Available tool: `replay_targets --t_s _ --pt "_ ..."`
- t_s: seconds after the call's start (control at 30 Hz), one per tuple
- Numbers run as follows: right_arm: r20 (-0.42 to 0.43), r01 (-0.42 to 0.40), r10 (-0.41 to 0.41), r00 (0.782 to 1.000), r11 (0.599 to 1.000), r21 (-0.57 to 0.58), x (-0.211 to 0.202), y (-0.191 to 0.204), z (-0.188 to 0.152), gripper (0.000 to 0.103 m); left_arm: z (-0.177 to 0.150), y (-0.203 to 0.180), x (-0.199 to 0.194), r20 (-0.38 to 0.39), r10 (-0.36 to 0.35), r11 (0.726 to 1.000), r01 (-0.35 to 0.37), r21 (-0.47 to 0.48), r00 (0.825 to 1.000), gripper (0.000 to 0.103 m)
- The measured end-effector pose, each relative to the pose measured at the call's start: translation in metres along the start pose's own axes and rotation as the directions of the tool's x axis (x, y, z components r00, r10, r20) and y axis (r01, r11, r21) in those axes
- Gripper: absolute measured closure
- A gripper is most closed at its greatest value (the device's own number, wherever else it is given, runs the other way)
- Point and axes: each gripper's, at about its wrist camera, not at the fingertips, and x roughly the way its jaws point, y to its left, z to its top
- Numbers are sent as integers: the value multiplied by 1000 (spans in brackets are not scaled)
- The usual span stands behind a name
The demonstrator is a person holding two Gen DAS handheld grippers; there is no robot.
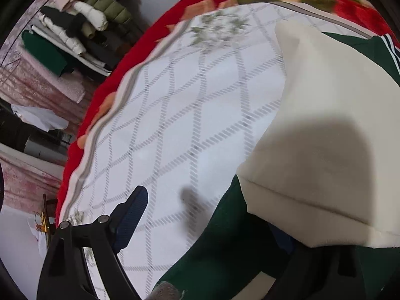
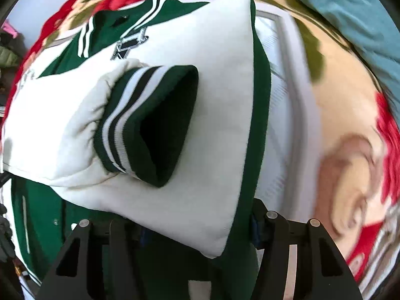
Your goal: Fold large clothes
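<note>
In the left wrist view the left tongs [image 1: 207, 227] show 1 blue-padded finger [image 1: 132, 215] standing free over the bed's white sheet [image 1: 175, 115], while the other side is buried under the green and cream jacket [image 1: 320, 130], so the tongs look spread with the jacket's edge between them, though I cannot tell whether they actually grip it. In the right wrist view the right tongs [image 2: 197, 227] are mostly covered by a cream fold of the same jacket [image 2: 200, 150]; both fingers disappear beneath the cloth, so I cannot tell whether they are spread or pinching. A sleeve with a green ribbed cuff [image 2: 155, 122], striped in white, lies across the jacket's cream panel. The jacket lies on the sheet, over a red floral blanket [image 1: 140, 57]. Farther off, a heap of clothes [image 1: 82, 25] sits by the wall.
</note>
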Motion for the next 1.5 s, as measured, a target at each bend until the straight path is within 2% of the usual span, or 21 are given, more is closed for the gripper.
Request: replay_targets --t_s 0.27,0.37,0.43,0.5,0.57,0.7,0.73,0.77,0.8,0.9,1.03,1.17,1.23,1.4,1.5 --pt "-7 -90 90 996 995 -38 12 73 38 43 36 50 42 -2 48 999 -48 -1 999 12" --pt "-17 -87 87 996 996 -16 22 63 44 43 42 55 54 2 29 999 -29 15 1000 12" --pt "-30 -76 76 997 997 6 33 69 33 43 44 52 59 5 26 999 -27 38 1000 12" --pt "-54 -94 96 994 995 38 44 63 36 43 43 49 62 13 33 998 -34 52 999 9" --pt "-47 -86 89 995 994 64 44 46 29 43 44 51 64 15 37 999 -38 34 999 0" --pt "-6 -17 18 1000 990 141 33 7 12 45 47 61 71 -3 -2 1000 2 -18 1000 0" --pt "7 20 -21 1000 987 158 30 -2 7 51 48 61 72 -3 -4 1000 4 -18 1000 0" --pt "8 54 -56 998 982 182 28 -10 2 53 50 62 73 -3 -7 1000 7 -18 1000 0" --pt "10 55 -59 998 974 218 20 -22 -5 53 51 62 74 -3 -14 1000 14 -18 1000 0" --pt "5 -6 5 1000 951 309 24 -49 -12 53 55 62 75 5 -26 1000 26 -7 1000 0" --pt "-27 56 -51 998 955 291 26 -44 -7 53 54 63 74 2 -40 999 40 -6 999 0" --pt "-76 81 -61 995 951 298 17 -28 4 51 50 71 59 -24 -65 998 65 -1 998 0" --pt "-74 63 -43 996 951 303 -3 -19 -2 51 40 80 37 -16 -95 995 95 13 995 0" --pt "-45 -60 75 996 960 275 -58 29 -32 51 -9 93 -25 -34 -174 980 176 94 984 0" --pt "-79 -137 158 984 965 223 -71 81 -71 51 -48 95 -52 -76 -196 970 205 133 978 0"
